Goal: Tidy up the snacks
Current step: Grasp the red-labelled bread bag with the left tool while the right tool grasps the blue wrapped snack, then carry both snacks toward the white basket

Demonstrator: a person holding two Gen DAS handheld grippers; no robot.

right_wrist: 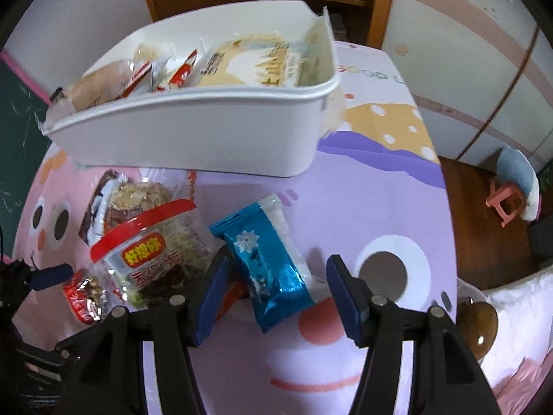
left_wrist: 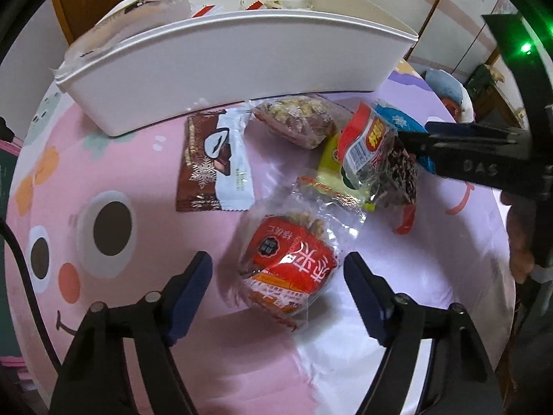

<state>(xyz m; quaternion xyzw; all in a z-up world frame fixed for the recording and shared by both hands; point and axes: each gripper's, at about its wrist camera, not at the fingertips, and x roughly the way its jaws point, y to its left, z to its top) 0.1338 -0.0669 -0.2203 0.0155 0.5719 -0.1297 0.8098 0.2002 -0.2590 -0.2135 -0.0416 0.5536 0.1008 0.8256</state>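
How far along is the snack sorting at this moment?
Partly done. The white bin already holds several packets. Nothing is gripped: the left tongs sit open around the red snack pack, and the right tongs open around the blue wrapper. The brown chocolate packet and others remain on the table.

A white bin (right_wrist: 193, 138) is sitting at the far side of the cloth, holding several wrapped snacks (right_wrist: 242, 65), one overhanging its left end. Just in front of it, a brown-and-white packet (left_wrist: 212, 164) is lying flat beside a clear-wrapped nut cake (left_wrist: 299, 121). A red-banded clear pack (left_wrist: 375, 154) is standing tilted over a yellow-green packet (left_wrist: 333, 169). A red-labelled cake (left_wrist: 288, 269) is lying nearest. A blue foil packet (right_wrist: 268, 264) is lying apart, to the right.
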